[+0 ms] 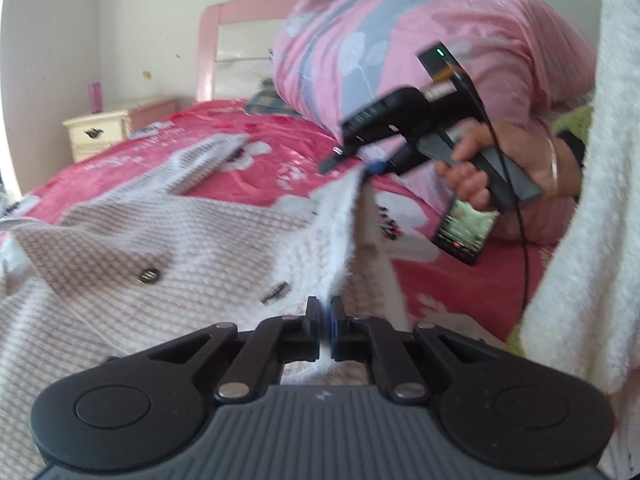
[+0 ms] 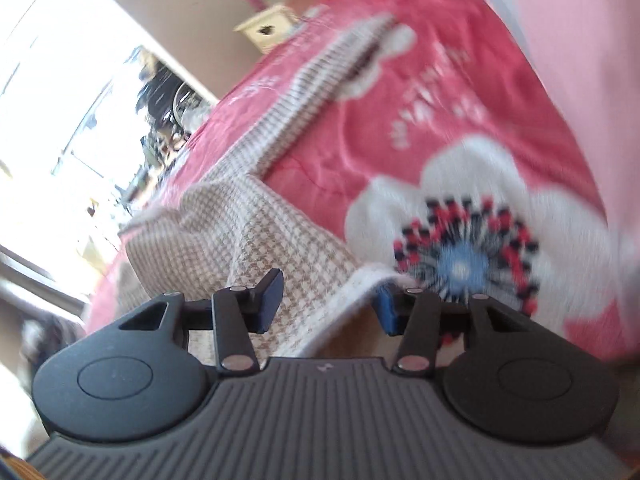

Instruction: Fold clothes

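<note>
Jacket (image 1: 180,240) on my bed (image 1: 248,136): left gripper (image 1: 325,312) clenched on its fleece edge, right gripper (image 2: 328,300) released around its hem.

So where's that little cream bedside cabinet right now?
The cream bedside cabinet stands against the wall at the far left of the left wrist view, beside the pink headboard and past the red bedspread; the right wrist view shows it at top centre.

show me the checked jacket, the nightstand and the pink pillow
checked jacket (image 1: 132,248): left wrist view, front panel above a button.
nightstand (image 1: 98,134): left wrist view, drawer front.
pink pillow (image 1: 400,56): left wrist view, patterned side.
</note>
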{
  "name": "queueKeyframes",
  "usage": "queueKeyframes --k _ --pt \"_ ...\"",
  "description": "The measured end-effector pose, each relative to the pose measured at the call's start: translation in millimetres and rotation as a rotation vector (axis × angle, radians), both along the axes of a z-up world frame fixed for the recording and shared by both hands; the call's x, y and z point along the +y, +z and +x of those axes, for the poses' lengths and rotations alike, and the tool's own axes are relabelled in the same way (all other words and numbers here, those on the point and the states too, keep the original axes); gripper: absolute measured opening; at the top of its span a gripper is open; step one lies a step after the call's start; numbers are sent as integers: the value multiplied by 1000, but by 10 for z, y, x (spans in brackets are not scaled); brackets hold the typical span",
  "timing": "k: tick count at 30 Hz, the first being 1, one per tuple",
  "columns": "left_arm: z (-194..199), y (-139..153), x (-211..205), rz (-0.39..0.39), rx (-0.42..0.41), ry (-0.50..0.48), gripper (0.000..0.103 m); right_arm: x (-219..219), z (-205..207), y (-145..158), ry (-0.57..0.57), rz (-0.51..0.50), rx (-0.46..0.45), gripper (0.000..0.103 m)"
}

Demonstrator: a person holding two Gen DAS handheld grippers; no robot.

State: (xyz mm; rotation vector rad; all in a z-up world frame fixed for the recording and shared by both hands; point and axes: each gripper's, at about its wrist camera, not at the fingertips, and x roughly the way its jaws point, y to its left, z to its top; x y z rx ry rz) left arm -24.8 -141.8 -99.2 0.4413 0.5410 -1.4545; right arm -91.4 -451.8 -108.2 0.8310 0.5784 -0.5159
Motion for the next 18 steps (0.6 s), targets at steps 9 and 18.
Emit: queueKeyframes --k 9,18 --pt "-131 -279 -244 48 61 -55 5 -100 46 -350 -8 200 74 50" --pt "-224 -293 -396 8 69 -90 5 -112 85 -137 23 49 51 11"
